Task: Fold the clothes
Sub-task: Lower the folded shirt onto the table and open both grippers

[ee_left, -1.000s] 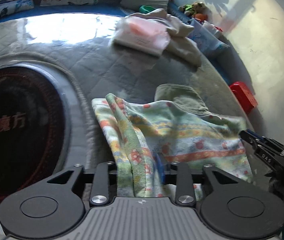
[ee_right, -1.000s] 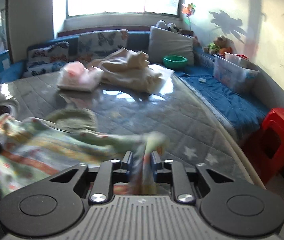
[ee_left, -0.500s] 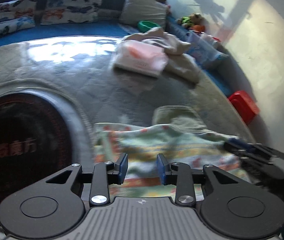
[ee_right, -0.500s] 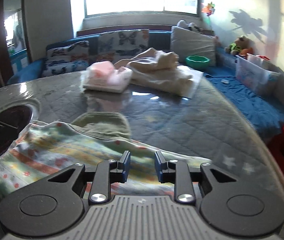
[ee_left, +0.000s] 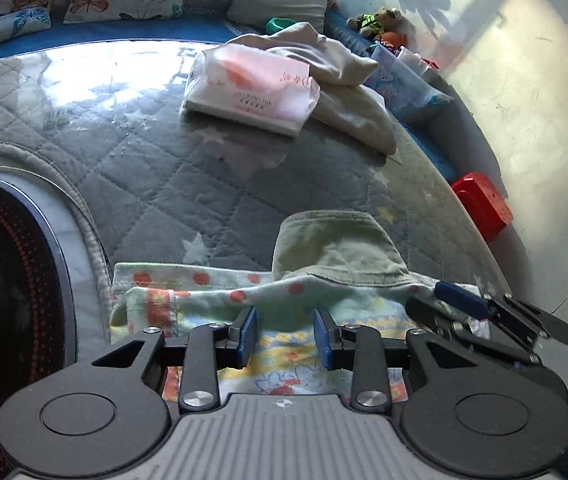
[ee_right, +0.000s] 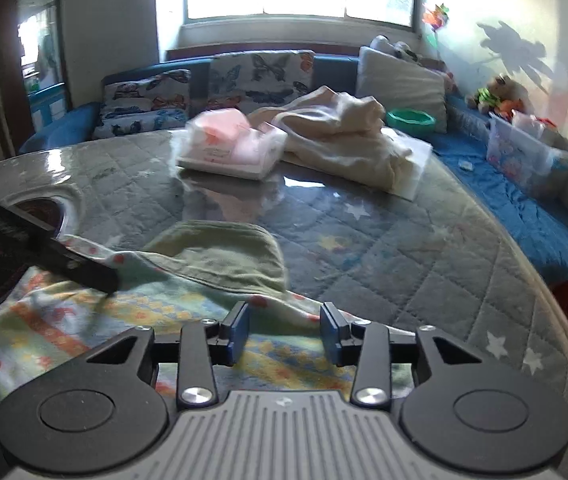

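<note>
— Sunlit from the far window, the round table (ee_right: 383, 248) under its grey quilted star-print cover carries one pastel floral-striped cotton garment (ee_left: 291, 344) at the near edge, already folded over, with an olive-green cloth piece (ee_left: 335, 248) poking out on its far side.

— And the tongs?

— Both pairs stand partly open with nothing between the pads. The left tongs (ee_left: 285, 336) hang just above the garment's near-left part; the right tongs (ee_right: 285, 334) have just been opening over its near-right part.

— What could go wrong?

— I'd judge the upper layer could slide or spring back, since nothing pins it, and the slick cover would let it creep toward the edge.

— Counts?

— One floral garment, one olive piece, one pink-and-white plastic packet (ee_left: 252, 88), one cream fabric heap (ee_right: 347, 140) far off, two tongs.
</note>
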A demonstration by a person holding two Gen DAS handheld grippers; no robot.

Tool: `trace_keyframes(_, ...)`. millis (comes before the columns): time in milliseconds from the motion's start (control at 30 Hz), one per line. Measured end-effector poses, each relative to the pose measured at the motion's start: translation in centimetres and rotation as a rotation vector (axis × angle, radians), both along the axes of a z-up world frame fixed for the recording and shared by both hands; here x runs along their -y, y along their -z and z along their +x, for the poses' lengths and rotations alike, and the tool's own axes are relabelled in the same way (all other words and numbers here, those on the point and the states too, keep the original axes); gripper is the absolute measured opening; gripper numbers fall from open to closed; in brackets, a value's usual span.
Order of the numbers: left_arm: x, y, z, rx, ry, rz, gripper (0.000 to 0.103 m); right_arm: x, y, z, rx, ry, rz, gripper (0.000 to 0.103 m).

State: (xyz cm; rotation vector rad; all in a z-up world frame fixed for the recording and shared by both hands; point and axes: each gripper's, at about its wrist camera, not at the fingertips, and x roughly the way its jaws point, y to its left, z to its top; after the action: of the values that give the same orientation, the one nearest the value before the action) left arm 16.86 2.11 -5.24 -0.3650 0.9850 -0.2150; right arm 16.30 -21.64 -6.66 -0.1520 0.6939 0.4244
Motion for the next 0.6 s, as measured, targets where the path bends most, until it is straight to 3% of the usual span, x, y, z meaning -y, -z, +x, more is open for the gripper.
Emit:
trace_keyframes(200, 0.0, -1.0, -1.7, 0.024, 0.029, 0.009, 0.034, -1.5, -1.0, -3.7, 0.014, -0.147, 0.003, 0.039)
trace_keyframes(600, 0.8, -1.4, -9.3, 0.062, 0.142, 0.085, 0.035, -0.6, -0.5, -11.0, 0.022, -0.168, -0.018, 0.04)
